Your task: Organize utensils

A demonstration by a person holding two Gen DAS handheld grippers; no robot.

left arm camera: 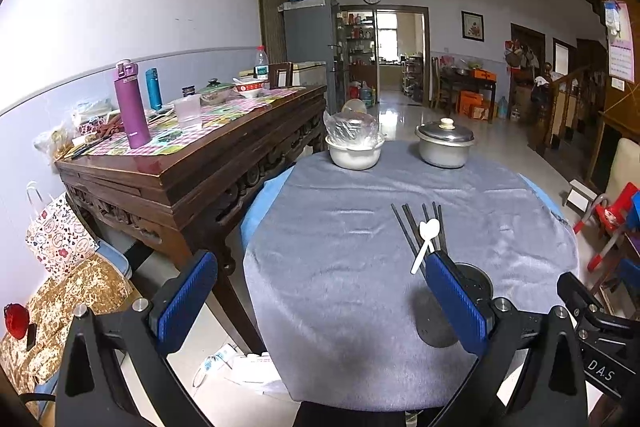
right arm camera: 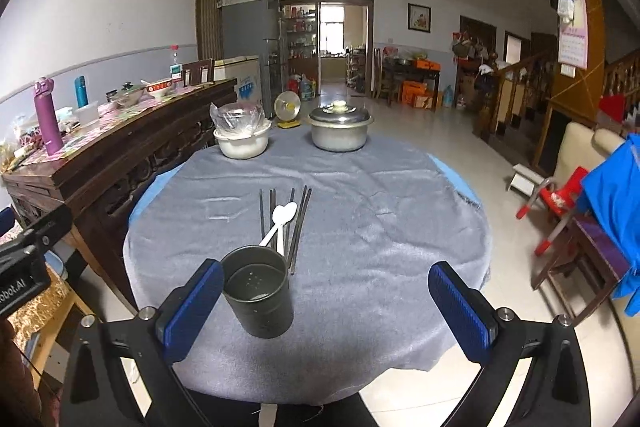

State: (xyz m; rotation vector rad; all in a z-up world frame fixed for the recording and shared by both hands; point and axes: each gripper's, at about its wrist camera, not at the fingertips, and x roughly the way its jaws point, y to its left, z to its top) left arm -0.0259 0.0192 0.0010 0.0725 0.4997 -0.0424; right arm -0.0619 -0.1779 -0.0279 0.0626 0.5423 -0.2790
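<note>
Landmark: dark metal holder cup (right arm camera: 258, 297), cylindrical, upright on the grey tablecloth (right arm camera: 360, 211) near the front edge of the round table. Inside looks empty, holes in the bottom; part of the floor is in shadow, so not fully sure.

Left of the cup: left gripper (left arm camera: 320, 295), jaws spread wide, nothing between the blue pads, touching nothing. From its own camera the cup (left arm camera: 452, 307) sits behind the right finger (left arm camera: 456, 299), mostly hidden. It hovers over the table's front-left edge.

Just behind the cup: dark chopsticks (right arm camera: 286, 223), several thin sticks lying flat, roughly parallel, running away from the cup, slightly fanned at the far ends. White plastic spoons (right arm camera: 280, 223) lie on top of them, bowls pointing away, handles toward the cup rim. Looks like two overlapping. In the left view the chopsticks (left arm camera: 416, 227) and spoons (left arm camera: 426, 239) sit just beyond that right fingertip, not in contact.

Right of the cup: right gripper (right arm camera: 324, 303), also wide open, holding nothing. The cup stands just inside its left finger (right arm camera: 192, 303), close to the pad; contact can't be confirmed. The right finger (right arm camera: 460, 307) is well apart from the cup.

Far behind the cup: white basin (right arm camera: 242, 143) with a plastic-bagged bowl, and a lidded metal pot (right arm camera: 340, 131) to its right.
</note>
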